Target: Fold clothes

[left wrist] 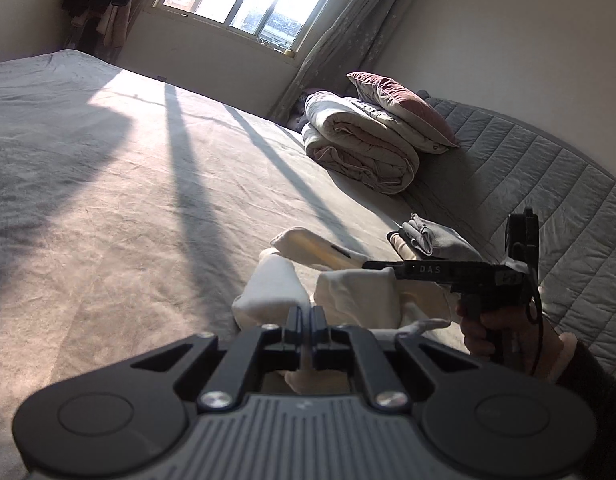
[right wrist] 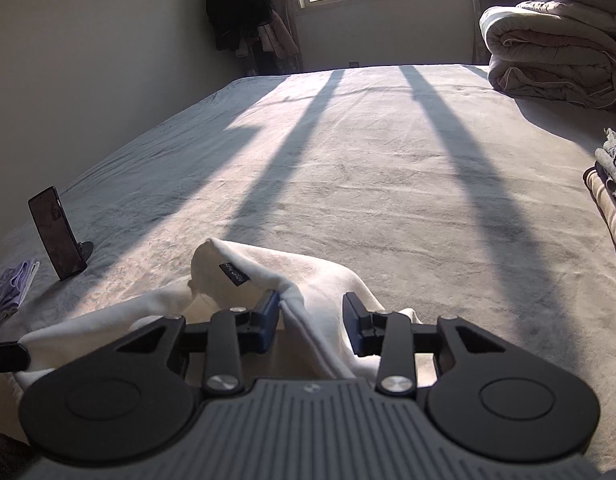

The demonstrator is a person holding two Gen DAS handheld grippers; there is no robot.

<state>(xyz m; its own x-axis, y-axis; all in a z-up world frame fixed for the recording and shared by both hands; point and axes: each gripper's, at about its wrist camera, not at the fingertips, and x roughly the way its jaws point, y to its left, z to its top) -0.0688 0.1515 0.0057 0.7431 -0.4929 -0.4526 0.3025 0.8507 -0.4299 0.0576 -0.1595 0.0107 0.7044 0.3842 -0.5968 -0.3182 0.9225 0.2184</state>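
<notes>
A cream-white garment (left wrist: 275, 292) lies bunched on the grey bed near its front edge. My left gripper (left wrist: 306, 316) is shut on a fold of it. In the right wrist view the same garment (right wrist: 320, 280) shows a small black label, and a ridge of its cloth runs between the spread fingers of my right gripper (right wrist: 311, 312), which is open. In the left wrist view my right gripper (left wrist: 368, 265) reaches in from the right, held by a hand, its tip at the garment.
Folded grey and beige clothes (left wrist: 428, 240) are stacked at the right. A rolled quilt (left wrist: 360, 144) with a pink pillow (left wrist: 404, 104) lies beyond. A phone on a stand (right wrist: 57, 232) is at the bed's left. The padded headboard (left wrist: 548, 200) is at the right.
</notes>
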